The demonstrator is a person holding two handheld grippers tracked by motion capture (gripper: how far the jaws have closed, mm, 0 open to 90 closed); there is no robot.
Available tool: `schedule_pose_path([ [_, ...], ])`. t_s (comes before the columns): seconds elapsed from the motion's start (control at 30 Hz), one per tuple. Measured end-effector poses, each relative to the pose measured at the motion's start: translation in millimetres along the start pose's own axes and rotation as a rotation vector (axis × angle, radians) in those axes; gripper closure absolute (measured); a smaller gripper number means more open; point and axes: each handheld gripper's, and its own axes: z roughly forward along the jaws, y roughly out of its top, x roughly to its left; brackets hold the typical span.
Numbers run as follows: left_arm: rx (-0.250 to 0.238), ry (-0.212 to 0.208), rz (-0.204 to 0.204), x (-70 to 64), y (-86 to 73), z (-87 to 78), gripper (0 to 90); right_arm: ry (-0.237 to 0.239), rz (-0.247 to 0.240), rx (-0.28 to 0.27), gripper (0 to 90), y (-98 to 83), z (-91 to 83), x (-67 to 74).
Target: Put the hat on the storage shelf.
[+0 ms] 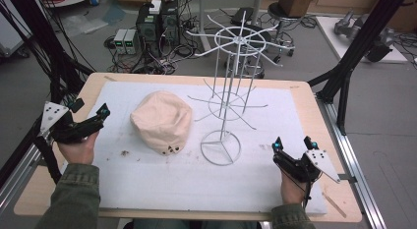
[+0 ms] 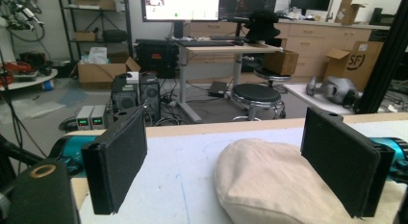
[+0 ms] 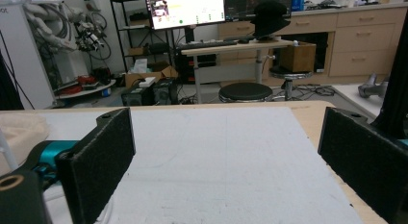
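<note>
the left claw (image 1: 101, 112) stands wide, holding nothing, low at the left edge of the counter (image 1: 304, 99), its jaws aimed right toward the cap (image 1: 162, 122). in the left gripper view the cap (image 2: 269, 185) lies just ahead of the jaws and a little to their right, not yet between them. the right claw (image 1: 293, 143) is also wide and holding nothing, near the front right of the white mat (image 1: 275, 116), pointing away from the person over bare mat, well apart from the cap.

the cap sits crown up on the mat, left of centre, just beside the wire rack (image 1: 228, 91) but not touching it. its long axis seems to run from far left to near right, with the end that bears small dark eyelets toward the person; where the brim lies i cannot tell.

this looks like the approach before a first grasp. the next move likely calls for the left claw to slide in and pinch a fold or edge of the soft cloth, then lift it toward one of the rack's arms, with the right claw free to help.
</note>
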Motion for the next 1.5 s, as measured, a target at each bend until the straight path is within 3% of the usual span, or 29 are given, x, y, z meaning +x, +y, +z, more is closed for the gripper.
schedule_pose_path([
  [0.57,0.077,-0.035,0.007,-0.2,12.5,35.0,16.7,0.006,-0.011,0.0,4.9,-0.1,0.4,1.7],
  [0.7,0.114,-0.062,0.031,-4.8,17.6,48.4,16.7,0.005,-0.014,0.0,4.8,-0.1,0.6,1.9],
  [0.83,0.143,-0.078,0.029,-6.9,18.7,57.0,16.7,0.006,-0.016,-0.001,4.9,0.0,0.4,1.9],
  [1.5,0.298,-0.094,0.037,-19.0,13.8,100.3,15.9,0.012,-0.019,-0.002,4.9,-0.1,1.3,1.6],
])
